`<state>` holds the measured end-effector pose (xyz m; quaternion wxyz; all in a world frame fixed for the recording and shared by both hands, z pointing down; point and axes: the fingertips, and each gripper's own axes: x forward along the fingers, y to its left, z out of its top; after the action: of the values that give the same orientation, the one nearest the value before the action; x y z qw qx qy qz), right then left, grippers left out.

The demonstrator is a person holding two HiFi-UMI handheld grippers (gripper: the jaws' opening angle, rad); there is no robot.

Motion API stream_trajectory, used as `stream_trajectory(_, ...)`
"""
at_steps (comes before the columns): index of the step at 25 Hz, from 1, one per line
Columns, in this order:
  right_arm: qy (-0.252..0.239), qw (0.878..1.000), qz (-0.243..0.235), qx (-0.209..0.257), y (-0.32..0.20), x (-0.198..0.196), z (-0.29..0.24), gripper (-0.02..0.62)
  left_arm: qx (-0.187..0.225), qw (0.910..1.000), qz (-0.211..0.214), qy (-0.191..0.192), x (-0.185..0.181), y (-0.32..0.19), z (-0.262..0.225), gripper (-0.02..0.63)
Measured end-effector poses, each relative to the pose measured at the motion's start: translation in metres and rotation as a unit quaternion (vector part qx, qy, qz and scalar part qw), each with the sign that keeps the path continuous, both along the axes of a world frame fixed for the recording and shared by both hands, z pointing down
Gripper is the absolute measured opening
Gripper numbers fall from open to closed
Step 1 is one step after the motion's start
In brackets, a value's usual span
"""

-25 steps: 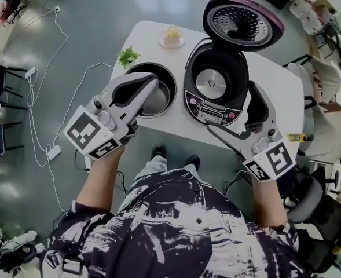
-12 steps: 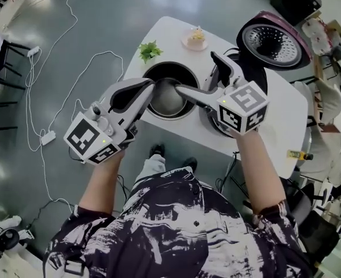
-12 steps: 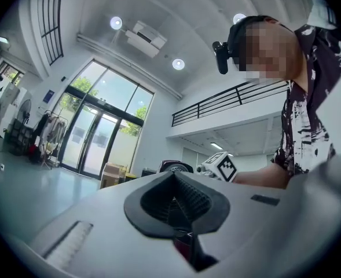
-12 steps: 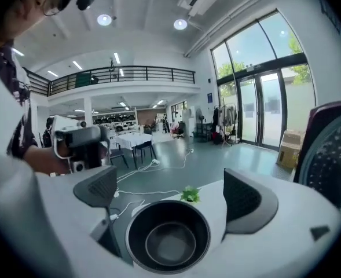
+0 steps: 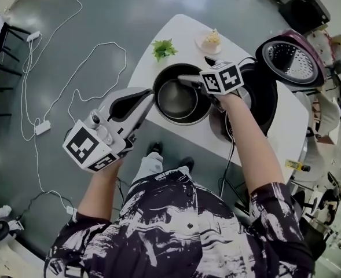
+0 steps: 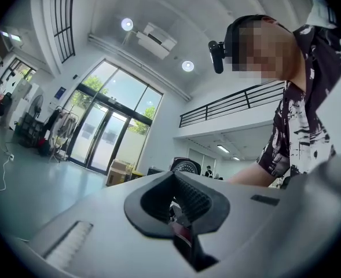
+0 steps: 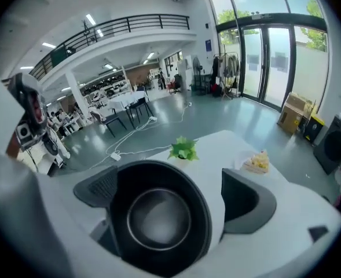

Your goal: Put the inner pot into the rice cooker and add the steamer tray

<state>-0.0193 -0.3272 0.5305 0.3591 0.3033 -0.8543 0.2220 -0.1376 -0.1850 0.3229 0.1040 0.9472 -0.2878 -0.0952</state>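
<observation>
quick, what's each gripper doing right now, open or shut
left gripper: shut, nothing between its jaws.
right gripper: open, jaws apart on either side of the inner pot, not gripping it.

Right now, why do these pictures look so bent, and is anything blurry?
Head view: the wide lens bows the table edges, soft glare on the floor. Left gripper view: round fisheye picture, black corners; the mosaic patch was added afterwards. Right gripper view: the railing curves; the inner pot is fairly sharp.

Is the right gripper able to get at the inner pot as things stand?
Probably yes: the right gripper hangs just above the inner pot with jaws apart, and nothing lies between them.
</observation>
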Motion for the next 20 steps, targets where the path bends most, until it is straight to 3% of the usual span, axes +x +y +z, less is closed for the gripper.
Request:
stream_trajectory(10,0.077,0.992,-0.015,-0.1,-0.016,0.014,0.084,0.532,-0.024,0.9993,-0.028,-0.008,-0.035,-0.009,0.024,0.005)
stream_trajectory(20,0.13,0.981,-0.04,-0.138,-0.006,0.024,0.119,0.217,-0.032,0.9988,-0.035,-0.015,-0.042,-0.011,0.03,0.005)
